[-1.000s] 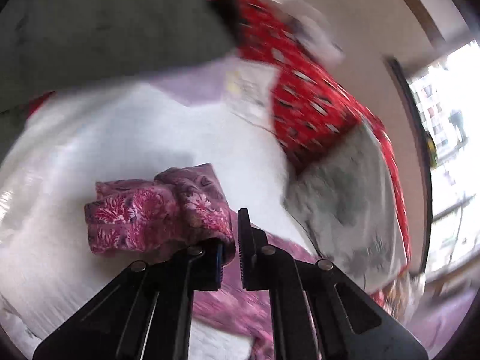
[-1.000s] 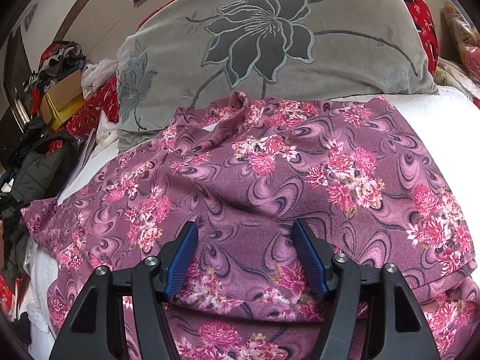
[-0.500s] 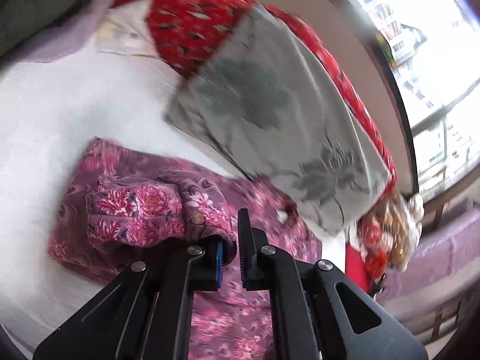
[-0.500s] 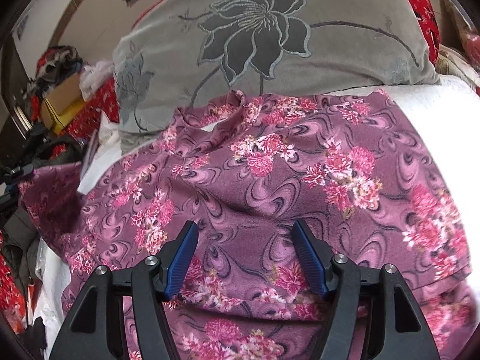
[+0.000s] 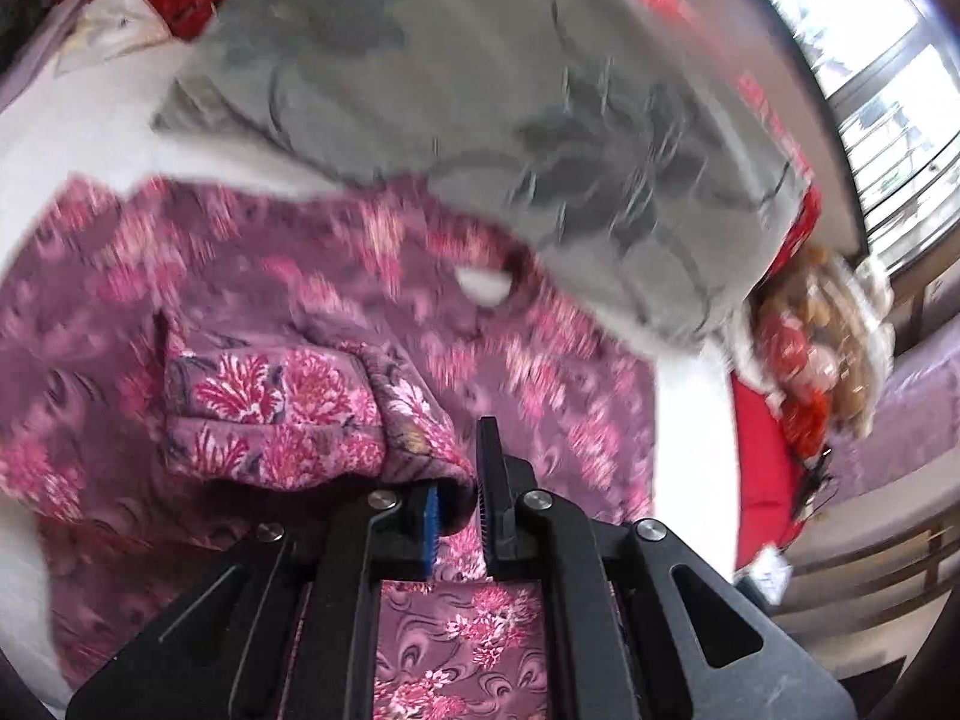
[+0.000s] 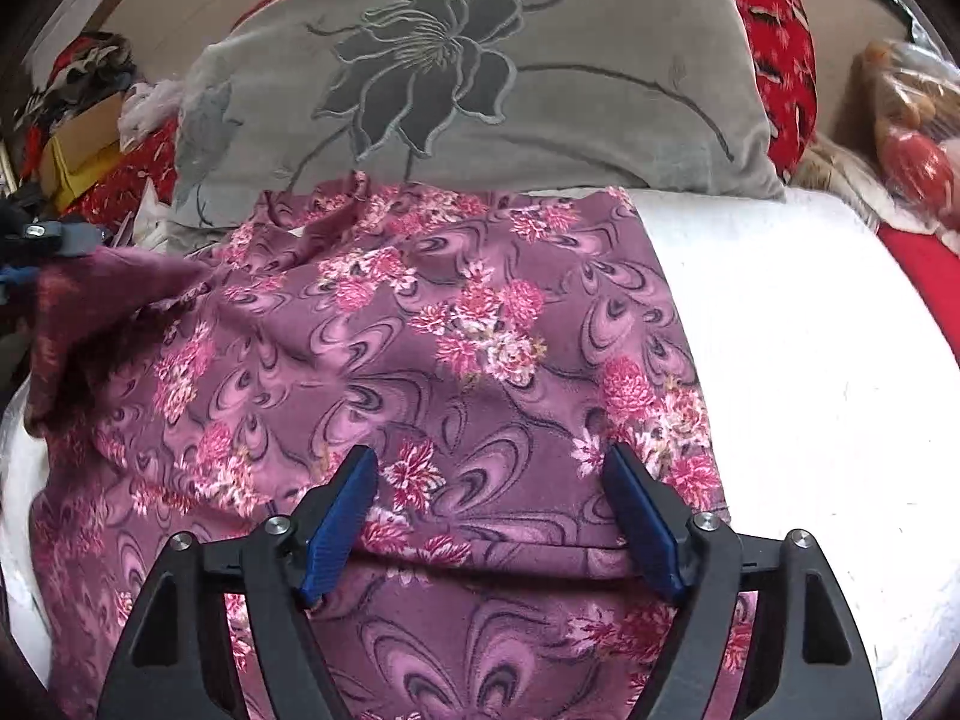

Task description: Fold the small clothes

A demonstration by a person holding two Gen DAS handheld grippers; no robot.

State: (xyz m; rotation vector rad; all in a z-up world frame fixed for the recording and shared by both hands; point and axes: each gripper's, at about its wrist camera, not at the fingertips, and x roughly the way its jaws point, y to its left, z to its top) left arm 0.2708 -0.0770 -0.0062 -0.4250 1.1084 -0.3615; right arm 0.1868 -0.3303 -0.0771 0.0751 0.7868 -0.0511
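One floral purple garment (image 6: 468, 360) lies spread on a white bed cover (image 6: 810, 360), directly ahead of and beneath both tools. One grey flower-embroidered pillow (image 6: 480, 78) sits beyond it, red patterned bedding (image 6: 780, 48) behind that; a window (image 5: 888, 90) is to the far right in the left view. Left gripper (image 5: 459, 498): jaws narrow, clamped on a bunched fold of the garment. Right gripper (image 6: 489, 516): jaws wide, above the flat cloth, gripping nothing.

White bed (image 6: 810, 360) bears floral garment (image 6: 456, 348), grey pillow (image 6: 480, 72).
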